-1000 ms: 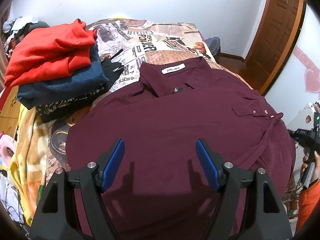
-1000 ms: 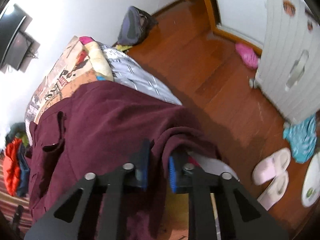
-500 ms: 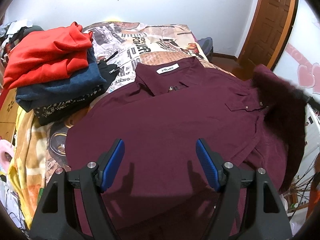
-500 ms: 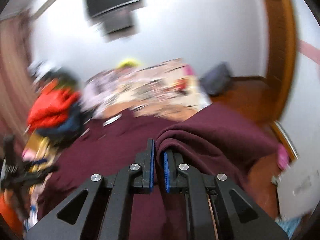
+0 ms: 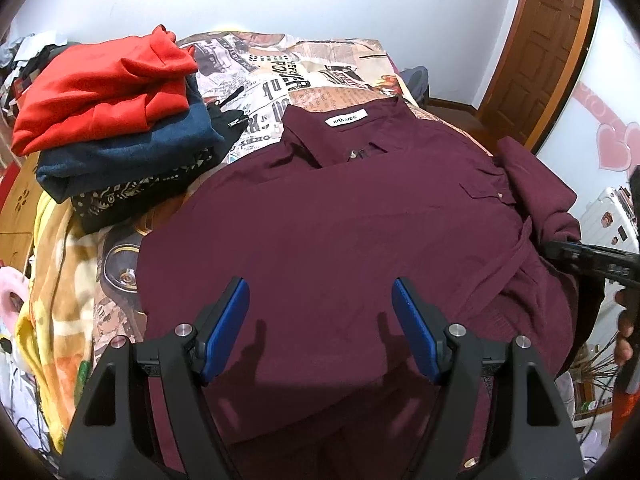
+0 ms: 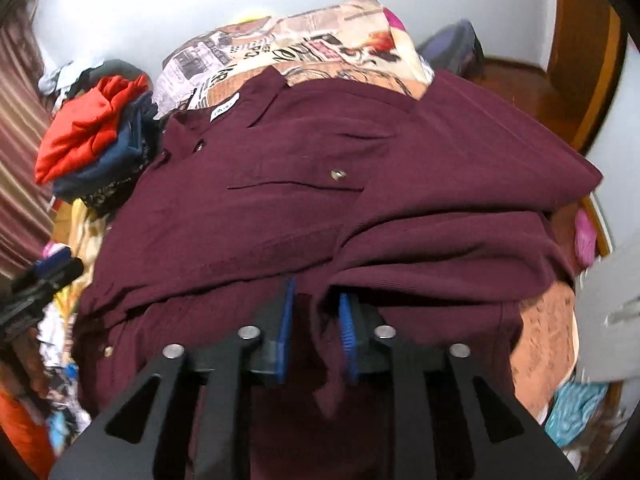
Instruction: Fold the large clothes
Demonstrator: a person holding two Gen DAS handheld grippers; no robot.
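While the shirt lies spread on the bed, things stand as follows.

Shirt: one maroon shirt point(image 5: 340, 232), front up, collar at the far end with one white label point(image 5: 345, 119) showing; it covers most of the near half of the bed point(image 5: 320, 68).
Sleeve: the right-hand sleeve point(image 6: 460, 216) is folded inward over the right side of the shirt's body, lying in a thick fold beside the chest pocket.
Pocket: one chest pocket point(image 6: 296, 176) with one metal snap on its flap, just left of the folded sleeve.
Left gripper: the left gripper point(image 5: 320, 328) hovers over the near hem, its two blue pads wide apart, holding nothing and clear of the cloth.
Right gripper: the right gripper point(image 6: 316, 332) has its two blue pads a small way apart, with a fold of maroon cloth lying between them at the near edge of the sleeve; whether the pads press on the cloth, I cannot tell.
Stack: one pile of folded clothes point(image 5: 116, 128) at the far left of the bed, three layers: one red on top, one dark blue, one black patterned at the bottom.
Door: one brown wooden door point(image 5: 548, 52) at the far right.
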